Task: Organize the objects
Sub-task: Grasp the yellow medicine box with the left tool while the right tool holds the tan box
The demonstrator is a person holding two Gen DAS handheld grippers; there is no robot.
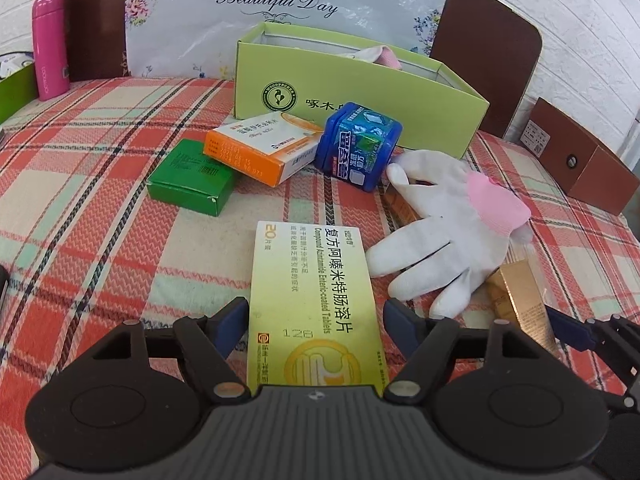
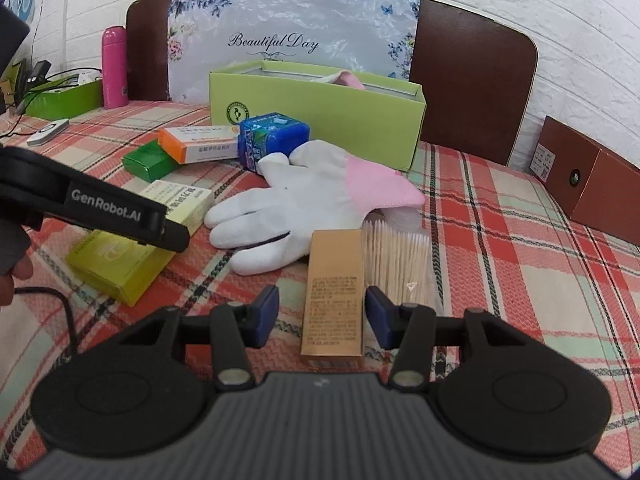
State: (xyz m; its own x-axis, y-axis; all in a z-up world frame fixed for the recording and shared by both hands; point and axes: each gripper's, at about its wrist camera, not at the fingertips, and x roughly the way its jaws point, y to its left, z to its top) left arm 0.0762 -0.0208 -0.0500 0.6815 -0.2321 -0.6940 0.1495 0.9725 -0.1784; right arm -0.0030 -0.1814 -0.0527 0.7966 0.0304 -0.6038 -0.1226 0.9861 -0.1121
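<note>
My left gripper point(image 1: 316, 322) is open, its fingers on either side of a yellow-green tablet box point(image 1: 314, 304) lying on the plaid cloth. My right gripper point(image 2: 322, 314) is open around a gold box point(image 2: 334, 296), its right finger close to the box and the left one apart. A white glove with a pink cuff point(image 2: 304, 204) lies just beyond; it also shows in the left wrist view point(image 1: 452, 224). Behind are a blue tub point(image 1: 358, 146), an orange-white box point(image 1: 260, 150), a green box point(image 1: 190, 178) and an open light-green box point(image 1: 360, 92) holding another glove.
A bundle of cotton swabs point(image 2: 396, 256) lies right of the gold box. A brown box point(image 2: 592, 184) sits at the right edge. A pink bottle point(image 2: 114, 68) and a green tray point(image 2: 60, 100) stand at the back left. A headboard and a floral panel rise behind.
</note>
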